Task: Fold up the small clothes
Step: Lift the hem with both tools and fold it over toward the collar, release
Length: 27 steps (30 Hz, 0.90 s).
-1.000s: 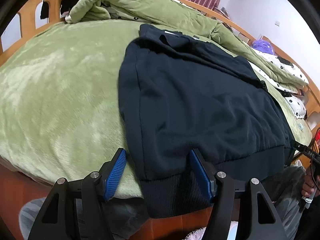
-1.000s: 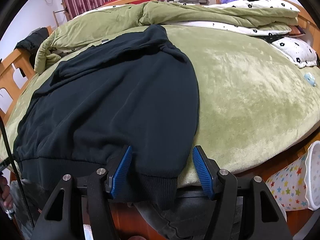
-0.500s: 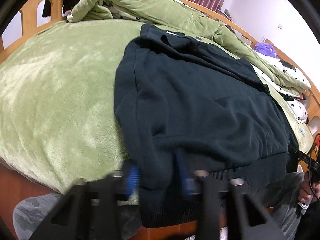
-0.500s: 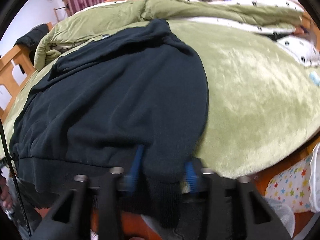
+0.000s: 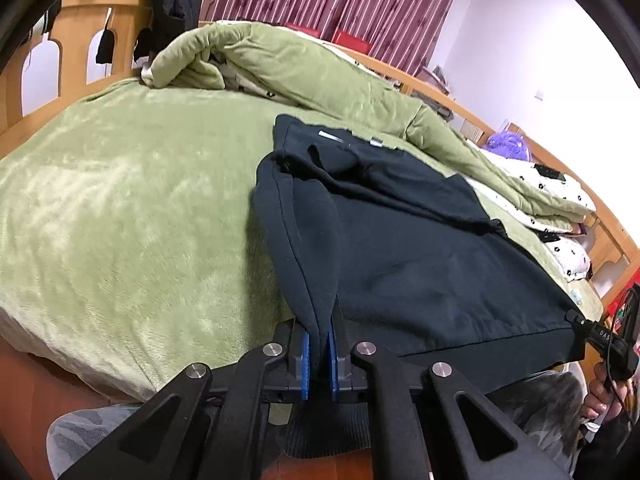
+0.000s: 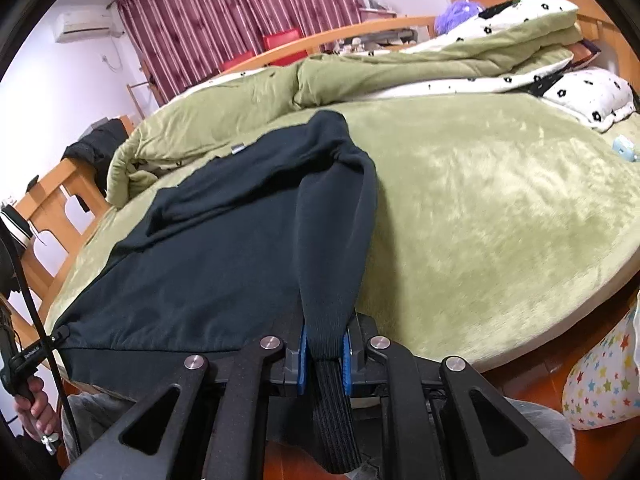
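The dark navy sweatshirt [image 5: 420,248] lies spread on the green plush blanket [image 5: 132,208], hem toward the near edge of the bed, its ribbed waistband hanging over the side. The left gripper [image 5: 319,354] has its blue pads pressed together on a fold of fabric at one bottom corner, and that side pulls up into a taut ridge. The right gripper [image 6: 324,360] pinches the opposite bottom corner the same way, the ribbed band dangling below its pads. Behind the sweatshirt, a rumpled green quilt [image 6: 248,108] is heaped along the wooden bed frame [image 5: 80,36], striped maroon curtains [image 6: 240,20] beyond.
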{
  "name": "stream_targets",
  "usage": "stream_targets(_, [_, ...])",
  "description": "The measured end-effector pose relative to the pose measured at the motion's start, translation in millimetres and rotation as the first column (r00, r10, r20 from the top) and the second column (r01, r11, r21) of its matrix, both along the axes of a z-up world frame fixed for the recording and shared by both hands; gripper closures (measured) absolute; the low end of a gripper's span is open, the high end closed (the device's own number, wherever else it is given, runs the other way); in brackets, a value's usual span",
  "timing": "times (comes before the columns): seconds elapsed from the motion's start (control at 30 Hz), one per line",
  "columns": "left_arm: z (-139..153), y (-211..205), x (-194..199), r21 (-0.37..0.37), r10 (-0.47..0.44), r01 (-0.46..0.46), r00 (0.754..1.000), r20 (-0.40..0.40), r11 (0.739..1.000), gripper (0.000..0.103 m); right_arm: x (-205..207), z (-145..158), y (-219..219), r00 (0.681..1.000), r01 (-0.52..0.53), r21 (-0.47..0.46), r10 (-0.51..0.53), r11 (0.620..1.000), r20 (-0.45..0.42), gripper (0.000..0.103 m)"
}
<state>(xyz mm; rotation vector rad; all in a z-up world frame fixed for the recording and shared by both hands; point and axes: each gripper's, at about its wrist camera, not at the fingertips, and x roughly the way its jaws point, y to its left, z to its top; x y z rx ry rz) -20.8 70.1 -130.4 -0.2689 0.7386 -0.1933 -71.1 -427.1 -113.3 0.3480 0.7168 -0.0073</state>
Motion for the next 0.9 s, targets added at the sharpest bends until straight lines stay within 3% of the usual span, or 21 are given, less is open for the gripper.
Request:
stream_targets(0.43, [44, 9, -20, 0.006, 0.032, -0.032, 0.997, 0.077, 0.999, 0.096, -33, 44, 9, 0.994, -0.029, -0.011, 0.030, 1.000, 0.106, 0.091])
stream_targets(0.9, [102, -14, 22, 0.109, 0.078, -0.092, 0.989, 0.122, 0.990, 0.096, 4, 95, 0, 0.986, 0.000, 0.007, -0.001, 1.000, 0.164, 0.091])
